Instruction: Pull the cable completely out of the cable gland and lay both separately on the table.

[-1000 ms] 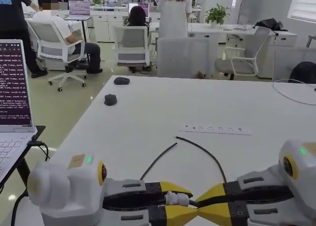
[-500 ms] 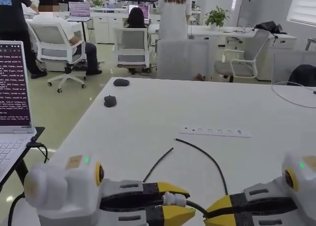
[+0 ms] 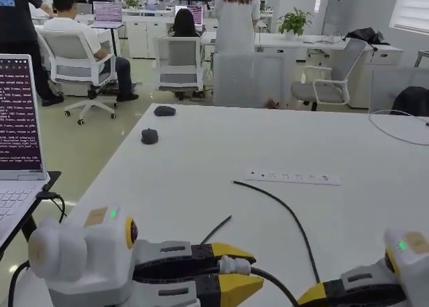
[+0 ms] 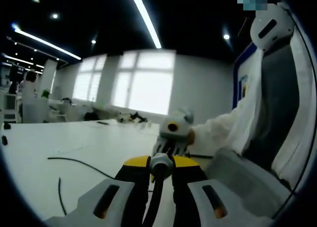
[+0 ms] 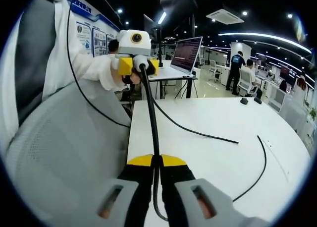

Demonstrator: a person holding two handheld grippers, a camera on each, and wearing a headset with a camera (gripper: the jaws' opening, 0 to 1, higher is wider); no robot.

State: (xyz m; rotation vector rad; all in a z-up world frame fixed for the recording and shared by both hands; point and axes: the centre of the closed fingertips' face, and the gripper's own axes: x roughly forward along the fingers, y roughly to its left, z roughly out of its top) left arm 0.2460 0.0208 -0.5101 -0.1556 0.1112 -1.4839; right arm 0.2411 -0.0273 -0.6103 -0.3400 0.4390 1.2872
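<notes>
Above a white desk (image 3: 201, 153), the left hand-held gripper (image 3: 249, 272) clamps a small white plastic cable gland (image 3: 231, 265) while the right hand-held gripper (image 5: 155, 162) pinches the thin black cable (image 3: 285, 210) threaded through it; extraction looks underway, neither part yet laid down separately.

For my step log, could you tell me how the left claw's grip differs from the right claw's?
The left claw is shut on the white cable gland; the right claw is shut on the black cable. The left claw's load is short and stubby, the right claw's long and thin. Both have yellow tips.
</notes>
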